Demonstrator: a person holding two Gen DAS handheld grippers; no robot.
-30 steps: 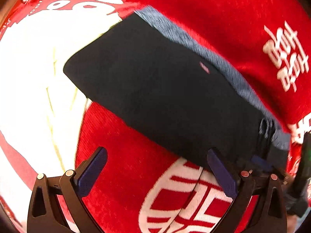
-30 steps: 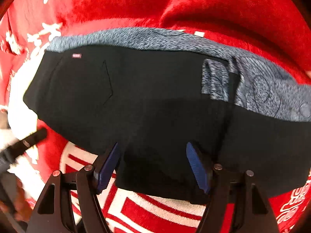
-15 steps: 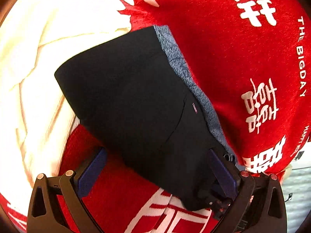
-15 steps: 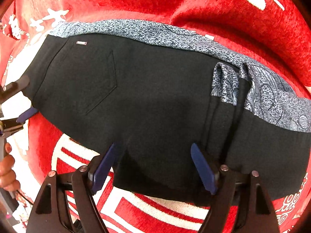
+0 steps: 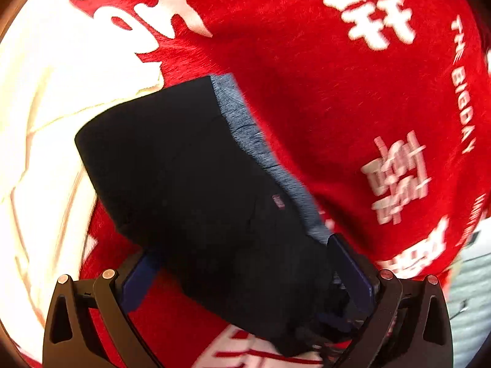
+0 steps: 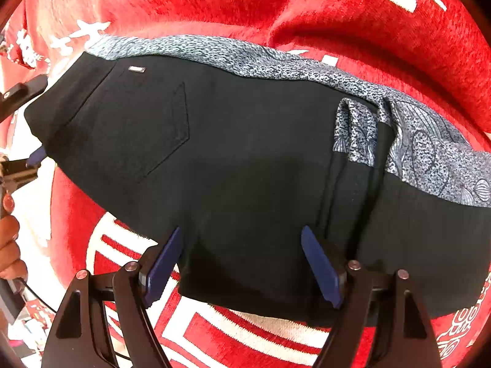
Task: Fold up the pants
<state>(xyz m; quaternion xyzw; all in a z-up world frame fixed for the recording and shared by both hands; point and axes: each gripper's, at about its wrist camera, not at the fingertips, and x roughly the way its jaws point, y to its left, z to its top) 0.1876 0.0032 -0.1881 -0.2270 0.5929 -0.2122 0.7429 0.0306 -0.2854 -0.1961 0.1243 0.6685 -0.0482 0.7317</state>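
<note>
While the black pants (image 6: 245, 159) lie folded on the red blanket (image 6: 276, 9), I hang my right gripper (image 6: 239, 263) straight over their near edge. Its blue fingers (image 6: 319, 263) stand wide apart and squeeze nothing; the cloth lies under them. My left gripper (image 5: 245, 276) stands wide too, at the other end of the pants (image 5: 190, 184). The cloth lies between its fingers (image 5: 349, 263), but they do not pinch it. A grey patterned band (image 6: 276, 64) runs along the far edge. A small tag (image 6: 136, 69) sits near the back pocket (image 6: 159, 132).
</note>
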